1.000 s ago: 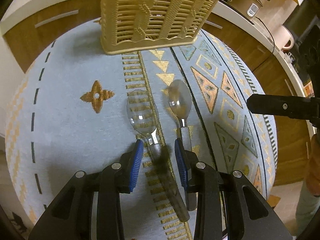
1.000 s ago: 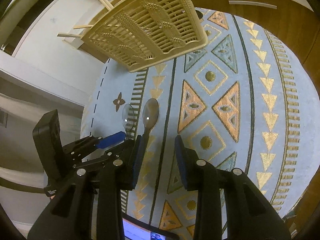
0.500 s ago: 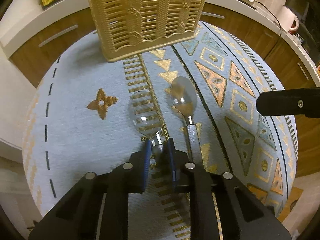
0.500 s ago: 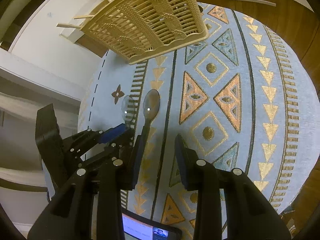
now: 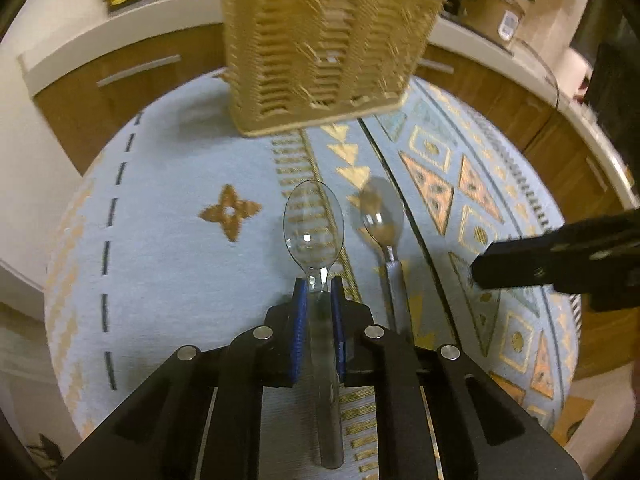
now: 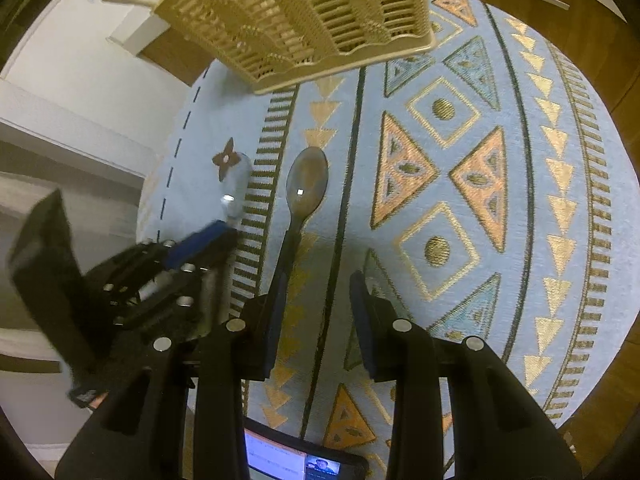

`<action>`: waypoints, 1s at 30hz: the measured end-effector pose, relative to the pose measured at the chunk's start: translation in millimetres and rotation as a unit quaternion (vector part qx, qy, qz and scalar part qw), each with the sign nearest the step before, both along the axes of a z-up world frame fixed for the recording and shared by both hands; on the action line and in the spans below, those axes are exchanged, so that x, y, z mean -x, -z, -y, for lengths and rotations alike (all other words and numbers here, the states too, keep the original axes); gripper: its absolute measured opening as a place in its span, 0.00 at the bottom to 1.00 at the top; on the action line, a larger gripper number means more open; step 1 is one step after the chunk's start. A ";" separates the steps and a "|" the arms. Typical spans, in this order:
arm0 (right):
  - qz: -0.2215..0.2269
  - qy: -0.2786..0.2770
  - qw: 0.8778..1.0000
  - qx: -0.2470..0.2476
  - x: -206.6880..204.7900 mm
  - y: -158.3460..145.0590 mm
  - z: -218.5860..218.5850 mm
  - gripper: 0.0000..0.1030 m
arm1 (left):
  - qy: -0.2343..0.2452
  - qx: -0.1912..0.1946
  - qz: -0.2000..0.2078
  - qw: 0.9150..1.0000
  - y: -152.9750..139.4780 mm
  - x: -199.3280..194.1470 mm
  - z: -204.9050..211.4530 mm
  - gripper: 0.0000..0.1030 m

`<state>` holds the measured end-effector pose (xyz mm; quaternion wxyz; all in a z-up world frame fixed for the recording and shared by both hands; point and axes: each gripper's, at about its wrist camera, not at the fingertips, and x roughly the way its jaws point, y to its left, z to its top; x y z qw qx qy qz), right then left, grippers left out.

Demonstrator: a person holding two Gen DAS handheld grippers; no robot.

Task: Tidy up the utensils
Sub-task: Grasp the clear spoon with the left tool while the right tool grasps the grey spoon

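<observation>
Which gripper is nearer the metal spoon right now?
Right. The right gripper hangs open with its left finger beside the metal spoon handle. The left gripper is shut on the clear plastic spoon, one spoon-place to the metal spoon's left.

Our left gripper (image 5: 319,292) is matte black plastic with angular, branching linkage arms, each joint capped by a round silver screw head, and its two fingers (image 5: 300,312) carry ribbed blue pads on their inner faces. Our right gripper (image 6: 318,312) has the same build: black arms, silver screw heads, and dark blue pads (image 6: 360,320) lining the fingers.
</observation>
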<state>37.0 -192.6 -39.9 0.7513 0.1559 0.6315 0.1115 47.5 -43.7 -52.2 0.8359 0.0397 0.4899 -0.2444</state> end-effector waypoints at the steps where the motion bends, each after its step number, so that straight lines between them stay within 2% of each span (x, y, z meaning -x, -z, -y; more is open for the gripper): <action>1: -0.002 0.000 1.000 0.005 -3.1 2.1 -3.5 0.29 | -0.003 0.010 0.000 1.000 -2.9 -0.7 -6.1 0.10; 10: -0.029 -0.001 0.999 0.015 -29.3 27.7 -42.0 0.29 | -0.013 0.047 0.001 0.999 -11.0 0.0 -35.8 0.10; 15: -0.007 -0.004 0.998 0.055 -32.0 30.1 -60.5 0.29 | -0.021 0.069 0.001 0.997 -10.4 -0.9 -44.8 0.10; 17: 0.004 -0.011 0.997 0.079 -30.5 30.2 -69.8 0.29 | -0.021 0.101 -0.013 0.995 -9.0 -3.1 -51.9 0.10; 20: 0.016 -0.019 0.993 0.115 -29.4 32.3 -84.9 0.28 | -0.029 0.122 -0.017 0.992 -5.6 -5.6 -56.9 0.10; 25: 0.031 -0.050 0.980 0.192 -26.7 34.3 -109.2 0.20 | -0.031 0.143 -0.015 0.989 -4.8 -2.1 -61.5 0.10; 30: 0.032 -0.066 0.978 0.193 -31.7 36.9 -119.0 0.11 | -0.028 0.142 0.002 0.990 -12.7 -3.3 -61.4 0.10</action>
